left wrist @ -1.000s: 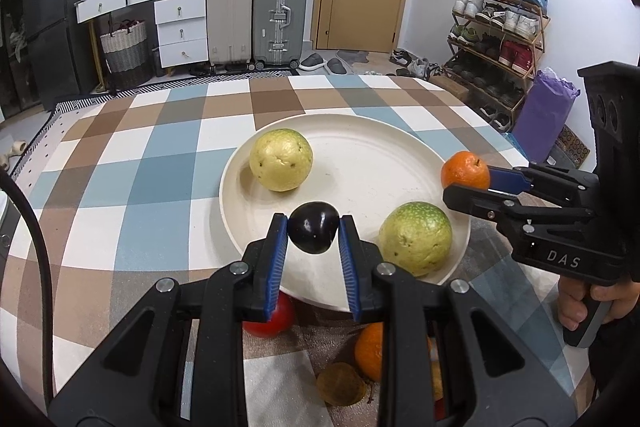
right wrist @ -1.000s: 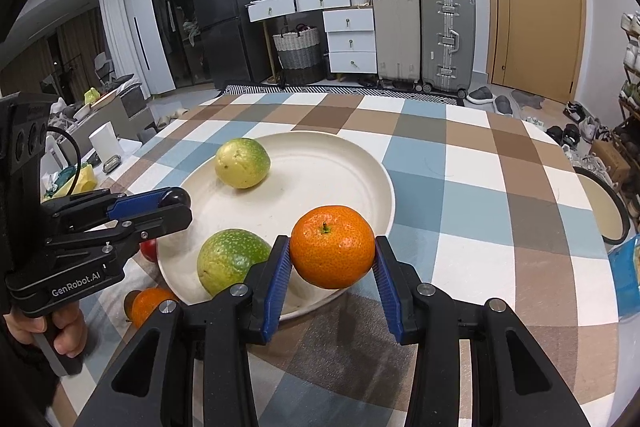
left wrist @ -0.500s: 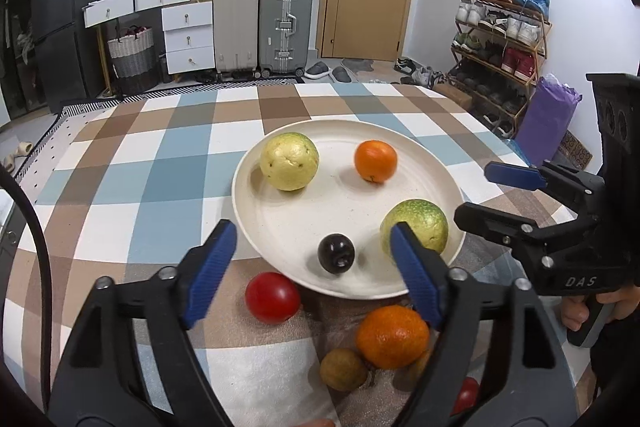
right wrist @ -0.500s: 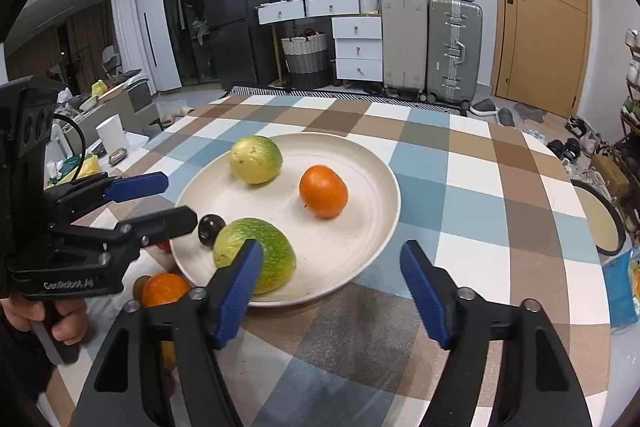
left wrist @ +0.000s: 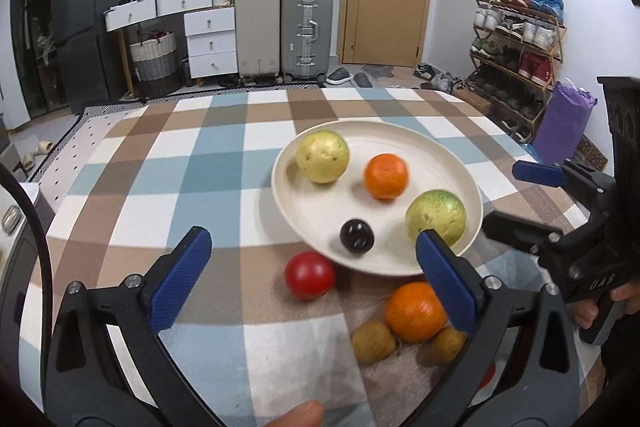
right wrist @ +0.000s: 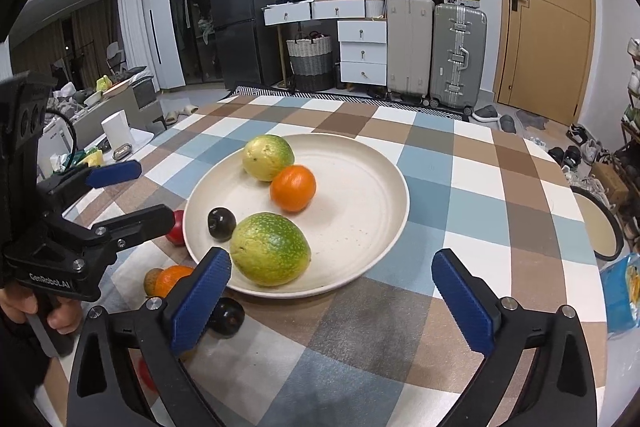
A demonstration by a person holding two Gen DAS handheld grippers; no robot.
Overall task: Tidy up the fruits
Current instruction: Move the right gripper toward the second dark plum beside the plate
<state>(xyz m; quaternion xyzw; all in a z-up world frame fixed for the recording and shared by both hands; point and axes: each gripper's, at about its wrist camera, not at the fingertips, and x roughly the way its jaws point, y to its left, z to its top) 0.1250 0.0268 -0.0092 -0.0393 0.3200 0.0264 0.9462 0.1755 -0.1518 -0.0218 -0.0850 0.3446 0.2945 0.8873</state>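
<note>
A cream plate (left wrist: 400, 143) (right wrist: 372, 167) holds a yellow-green guava (left wrist: 322, 157), an orange (left wrist: 386, 175) (right wrist: 293, 188), a greener guava (left wrist: 435, 217) (right wrist: 270, 254) and a dark plum (left wrist: 357, 235) (right wrist: 221, 224). On the cloth near the plate lie a red tomato (left wrist: 310, 275), a second orange (left wrist: 416, 311), two brown fruits (left wrist: 373, 341) and another dark plum (right wrist: 226, 315). My left gripper (left wrist: 316, 281) is open and empty above the loose fruit. My right gripper (right wrist: 330, 297) is open and empty at the plate's near rim.
The checked tablecloth (right wrist: 460, 187) covers the table. A second plate (right wrist: 596, 227) and a blue packet (right wrist: 620, 291) lie at the right edge. Suitcases, drawers and a shoe rack stand beyond the table.
Both grippers let go of their fruit: the plum and the orange now lie on the plate. Both grippers opened wide and pulled back from the plate.
</note>
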